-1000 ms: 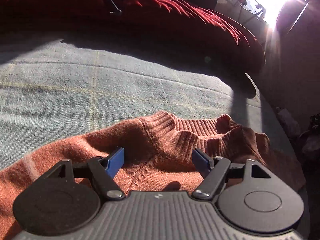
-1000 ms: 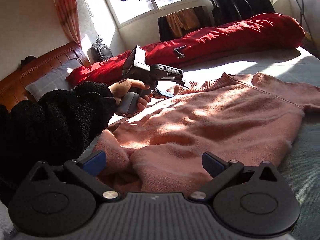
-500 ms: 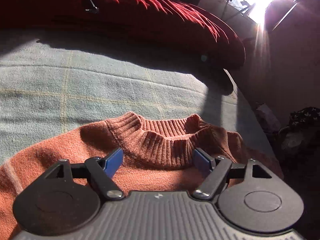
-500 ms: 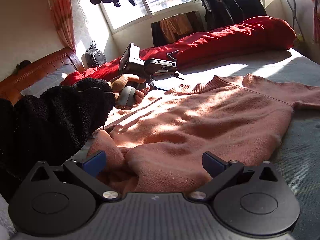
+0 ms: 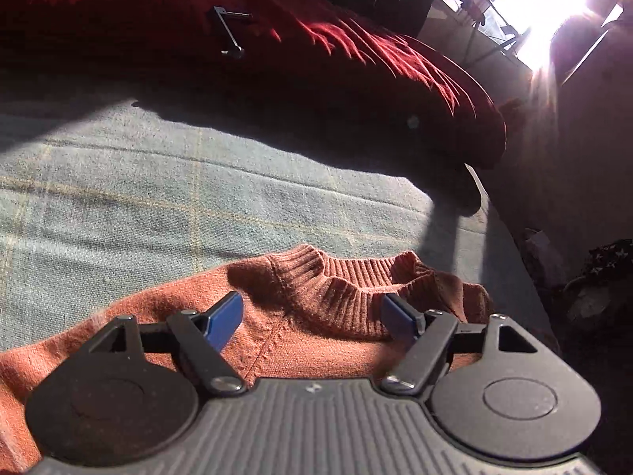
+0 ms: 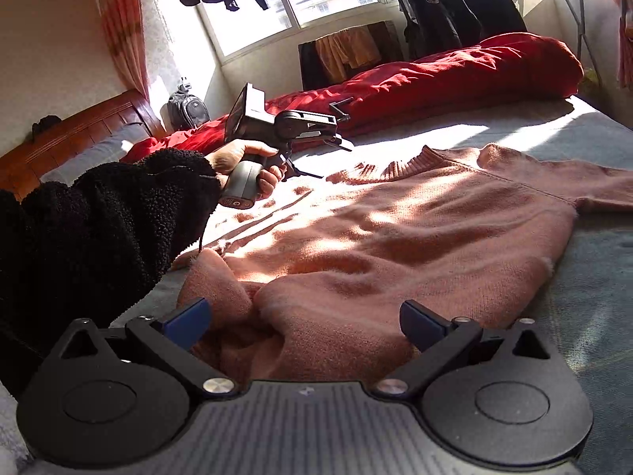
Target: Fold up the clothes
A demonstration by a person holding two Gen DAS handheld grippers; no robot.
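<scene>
Garment: salmon-pink knit sweater [image 6: 395,237], spread front-up on the bed [image 6: 593,130]; ribbed collar [image 5: 356,285] toward the red duvet, one sleeve [image 6: 573,182] stretched out to the right, hem bunched at the near edge.
Bed cover: grey-blue checked sheet [image 5: 158,198], part sunlit, part in shadow.
Left tongs [image 5: 312,316]: jaws spread wide, nothing between the blue pads, poised above the collar area, not touching the knit.
Right tongs [image 6: 304,322]: jaws spread wide, empty, low over the rumpled hem.
Left hand [image 6: 245,166]: grips the left tool's handle, black fleece sleeve [image 6: 99,229] behind it.
Background: red duvet [image 6: 455,75] along the far side of the bed; dark clothes [image 6: 455,12] hanging at the window.
</scene>
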